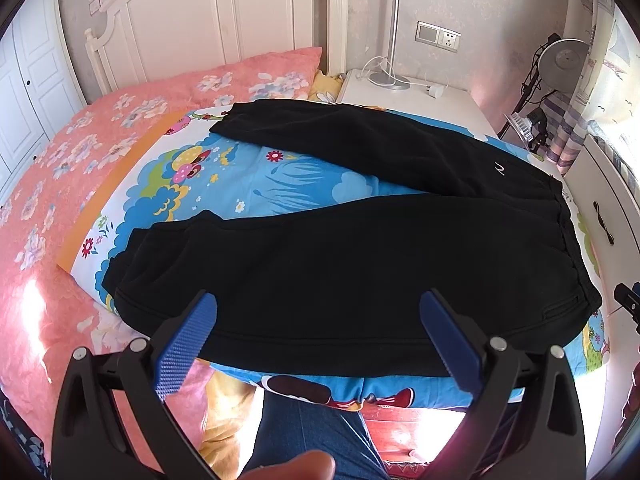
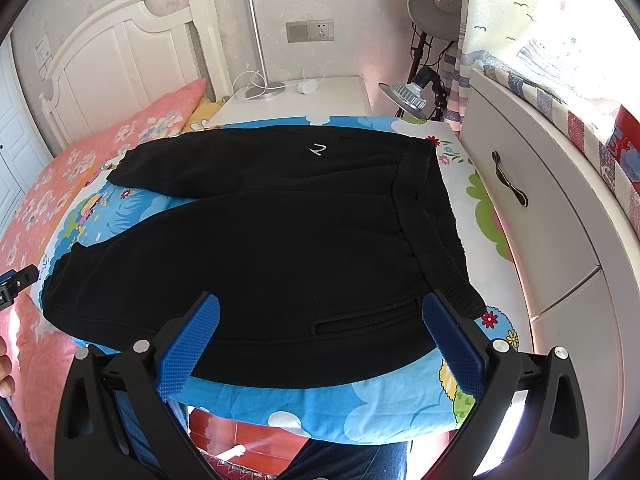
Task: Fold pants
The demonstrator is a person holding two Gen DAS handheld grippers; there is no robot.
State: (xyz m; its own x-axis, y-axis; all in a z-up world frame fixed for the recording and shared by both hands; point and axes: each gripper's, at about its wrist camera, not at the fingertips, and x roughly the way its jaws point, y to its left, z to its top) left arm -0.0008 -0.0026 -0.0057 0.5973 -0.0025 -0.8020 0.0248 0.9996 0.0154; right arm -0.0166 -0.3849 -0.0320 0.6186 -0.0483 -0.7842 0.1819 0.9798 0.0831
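Note:
Black pants (image 1: 340, 264) lie spread flat on a cartoon-print blue sheet (image 1: 280, 184), legs splayed to the left and waistband (image 1: 568, 240) at the right. A small white logo (image 2: 319, 149) marks the far leg. My left gripper (image 1: 318, 308) hovers open above the near leg's lower edge, blue pads (image 1: 184, 344) wide apart and empty. In the right wrist view the pants (image 2: 280, 248) fill the centre. My right gripper (image 2: 320, 312) is open over the hip pocket slit (image 2: 360, 322) near the elastic waistband (image 2: 436, 248), holding nothing.
A pink floral quilt (image 1: 60, 168) covers the bed's left side below a white headboard (image 1: 208, 12). A white nightstand (image 2: 304, 96) with a lamp base stands behind. A white drawer cabinet (image 2: 532, 208) runs along the right. The person's jeans-clad legs (image 1: 316, 432) are at the near bed edge.

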